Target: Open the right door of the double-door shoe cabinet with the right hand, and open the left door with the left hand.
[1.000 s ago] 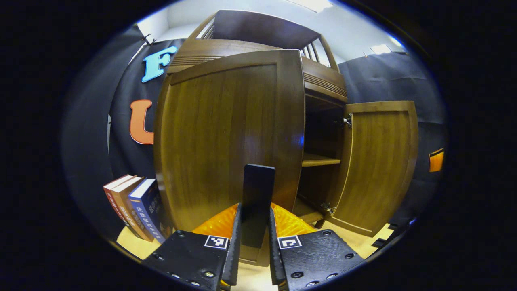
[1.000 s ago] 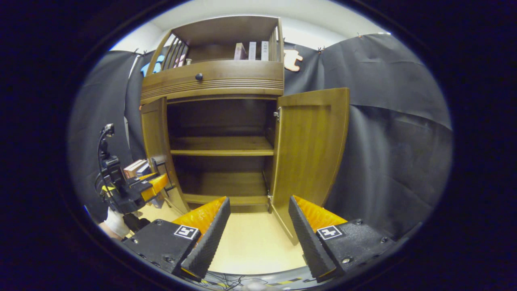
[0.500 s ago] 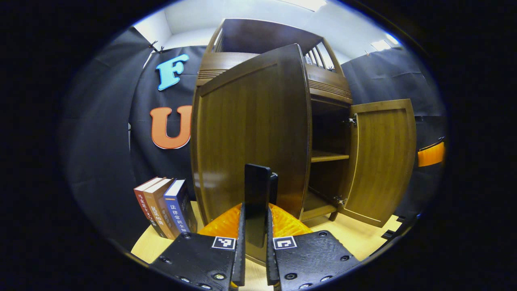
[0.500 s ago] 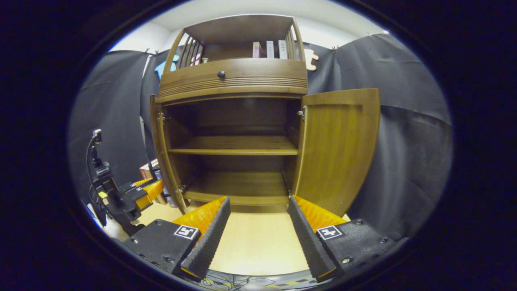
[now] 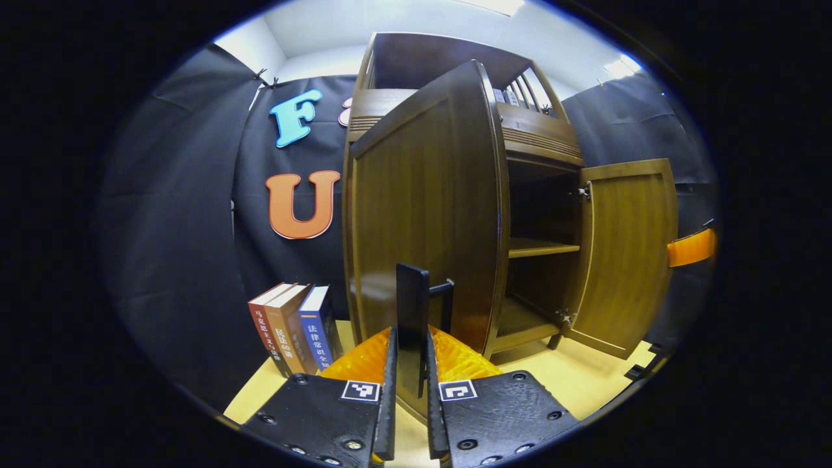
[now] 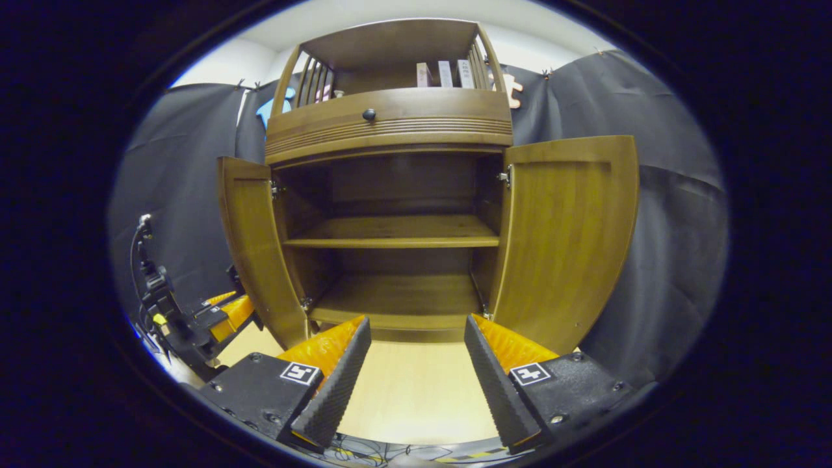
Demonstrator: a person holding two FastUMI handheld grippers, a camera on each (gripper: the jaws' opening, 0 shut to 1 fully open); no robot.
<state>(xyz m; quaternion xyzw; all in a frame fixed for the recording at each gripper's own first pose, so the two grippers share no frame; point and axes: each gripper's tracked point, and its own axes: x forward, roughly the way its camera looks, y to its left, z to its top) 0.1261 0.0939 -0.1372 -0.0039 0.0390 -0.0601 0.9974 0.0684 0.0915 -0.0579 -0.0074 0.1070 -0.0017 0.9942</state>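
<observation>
The brown wooden shoe cabinet (image 6: 390,123) stands with both doors swung out, baring two shelves. In the left gripper view my left gripper (image 5: 409,338) is shut on the black bar handle (image 5: 411,299) of the left door (image 5: 422,208), which stands nearly edge-on to the opening. The right door (image 5: 627,253) hangs wide open beyond it. In the right gripper view my right gripper (image 6: 411,374) is open and holds nothing, low in front of the cabinet's middle, apart from the left door (image 6: 253,247) and the right door (image 6: 565,240). The left gripper (image 6: 218,315) sits by the left door's outer edge.
Three books (image 5: 292,328) lean upright on the light wooden floor (image 6: 409,390) left of the cabinet. A drawer with a dark knob (image 6: 369,115) and a railed top shelf with several books (image 6: 445,73) sit above the doors. Black cloth walls close in on both sides.
The left door has swung farther outward with my left gripper still on its handle. The right gripper stayed open and shifted so the cabinet sits more centred in its view.
</observation>
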